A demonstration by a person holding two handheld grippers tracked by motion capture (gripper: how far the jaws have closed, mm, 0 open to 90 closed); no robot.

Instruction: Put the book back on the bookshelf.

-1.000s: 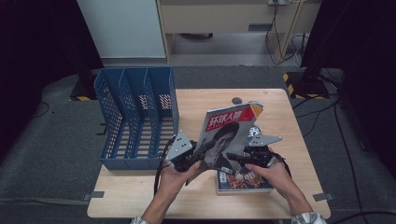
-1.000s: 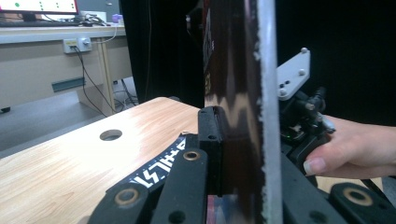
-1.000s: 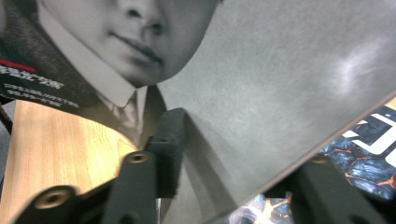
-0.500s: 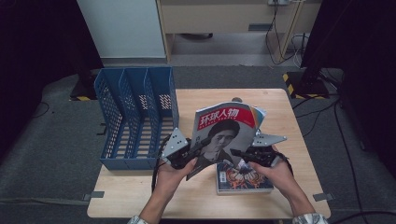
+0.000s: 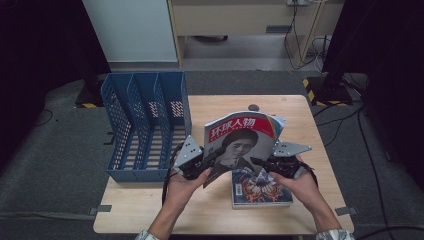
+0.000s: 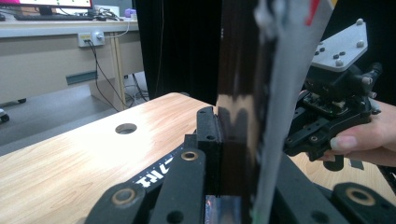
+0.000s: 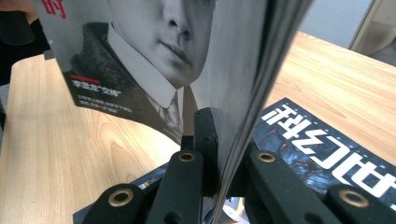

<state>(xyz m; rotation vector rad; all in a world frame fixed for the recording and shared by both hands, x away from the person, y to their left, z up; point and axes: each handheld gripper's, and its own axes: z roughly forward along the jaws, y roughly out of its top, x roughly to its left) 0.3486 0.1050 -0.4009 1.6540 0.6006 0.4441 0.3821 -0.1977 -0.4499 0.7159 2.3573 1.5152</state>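
Dark curtains and grey carpet surround a light wooden table (image 5: 150, 210), with a pale cabinet and a desk beyond its far edge. On the table's left part stands a blue file rack (image 5: 145, 125) with three open slots.

Both of the person's forearms come in from the near edge, angled inward toward each other. The left hand (image 5: 182, 182) wraps around the left gripper (image 5: 212, 157) from below, its grey three-cornered plate tilted up and to the left. The right hand (image 5: 300, 182) cups the right gripper (image 5: 257, 162) in the same way, its plate pointing out to the right.

Between them a magazine (image 5: 240, 142) with a red title band and a black-and-white portrait is held nearly upright above the table, leaning a little to the right. It sits just right of the file rack and clear of it. The left gripper is clamped on the magazine's lower left edge; in the left gripper view the black jaws press against the thick stack of pages (image 6: 243, 116). The right gripper is clamped on the lower right edge; in the right gripper view its jaws pinch the cover and pages (image 7: 219, 93) between them.

Flat on the table beneath, near the right hand, lies a second magazine (image 5: 260, 190) with a dark, colourful cover.
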